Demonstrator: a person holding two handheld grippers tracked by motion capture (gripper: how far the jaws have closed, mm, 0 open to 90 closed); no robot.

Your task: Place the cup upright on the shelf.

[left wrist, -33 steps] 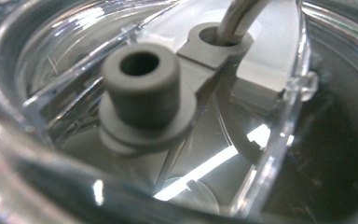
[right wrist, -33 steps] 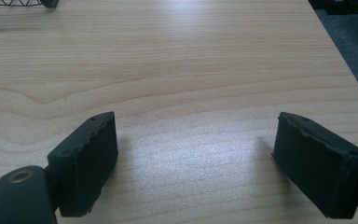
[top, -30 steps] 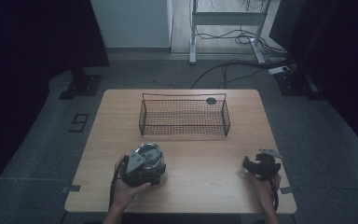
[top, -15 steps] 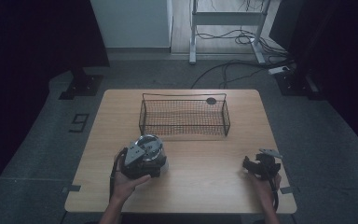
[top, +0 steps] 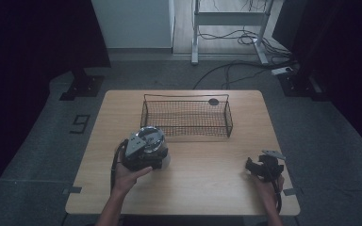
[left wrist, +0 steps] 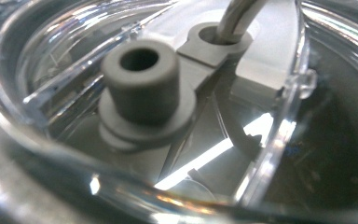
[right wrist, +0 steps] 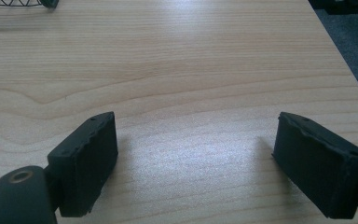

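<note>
A clear round lidded cup (top: 152,137) sits against the front of my left gripper (top: 143,151), which a hand holds over the table's left half, just in front of the wire basket. Up close in the left gripper view, the cup's clear lid (left wrist: 270,140) carries a grey rubber stopper (left wrist: 142,84) and a grey straw (left wrist: 235,18); my own jaws are hidden behind it. My right gripper (top: 263,167) rests low at the table's front right, open, with bare wood between its pads (right wrist: 91,158).
A dark wire basket (top: 186,97) stands across the table's far middle, with a small dark round thing (top: 213,101) at its far right corner. Its corner (right wrist: 46,3) shows in the right gripper view. The wooden table (top: 207,165) ends close to the right gripper.
My left gripper has carried the clear cup forward, closer to the basket's near left corner. The right gripper has stayed where it was.
</note>
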